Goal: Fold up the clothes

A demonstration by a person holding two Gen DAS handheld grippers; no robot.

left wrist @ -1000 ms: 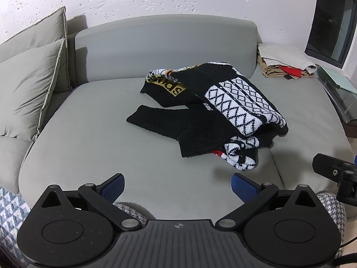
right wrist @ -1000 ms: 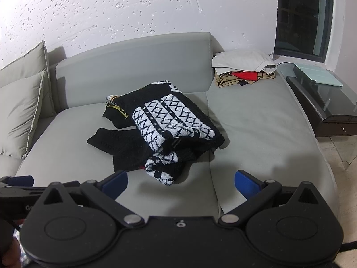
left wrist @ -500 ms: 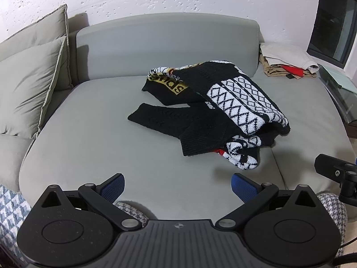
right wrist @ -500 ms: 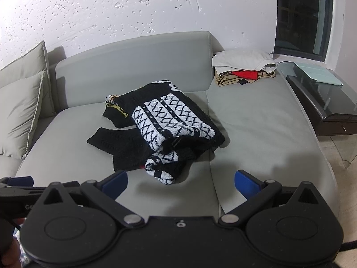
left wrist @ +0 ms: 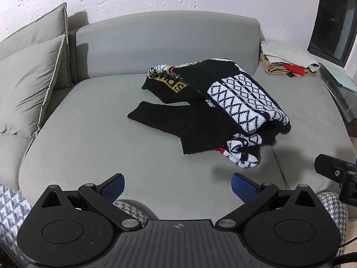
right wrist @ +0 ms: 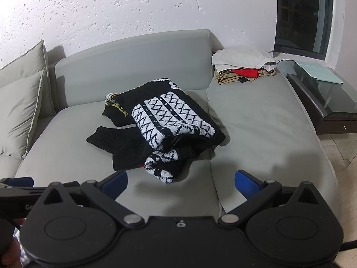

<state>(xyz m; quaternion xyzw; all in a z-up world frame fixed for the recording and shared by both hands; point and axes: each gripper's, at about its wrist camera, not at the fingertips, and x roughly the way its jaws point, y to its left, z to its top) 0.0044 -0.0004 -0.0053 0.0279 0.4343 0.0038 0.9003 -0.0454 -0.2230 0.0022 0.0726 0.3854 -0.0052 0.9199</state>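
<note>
Change since earlier frame: both views sit slightly closer to the sweater, which lies a little lower in the left wrist view; its folds and outline match the earlier pictures.
Sweater location: bunched on the sofa seat, near the middle, well apart from both grippers.
Sweater layout: black-and-white patterned body heaped on the right; one black sleeve flat on the seat, pointing left; a patterned cuff spills toward the front edge.
Long axis: runs from far-left to near-right across the seat (judged from both views; the heap hides the hem and collar).
Left gripper: jaws wide, nothing between the blue pads; hovers over the front edge of the seat.
Right gripper: jaws wide, holding nothing; also at the front edge.
Bearing from left jaws: sweater lies ahead and to the right; the black sleeve is its nearest flat part.
Bearing from right jaws: sweater lies nearly straight ahead, slightly left; the cuff sits just beyond the pads.
Nearer gripper: right, to the cuff end (a judgement).
Step in hand: approach before any grasp; folding not yet begun.
Next move calls for: right gripper on the near cuff end, left on the sleeve side, to spread the heap flat.
Other items: folded stack at the far right corner, apart from the sweater.
</note>
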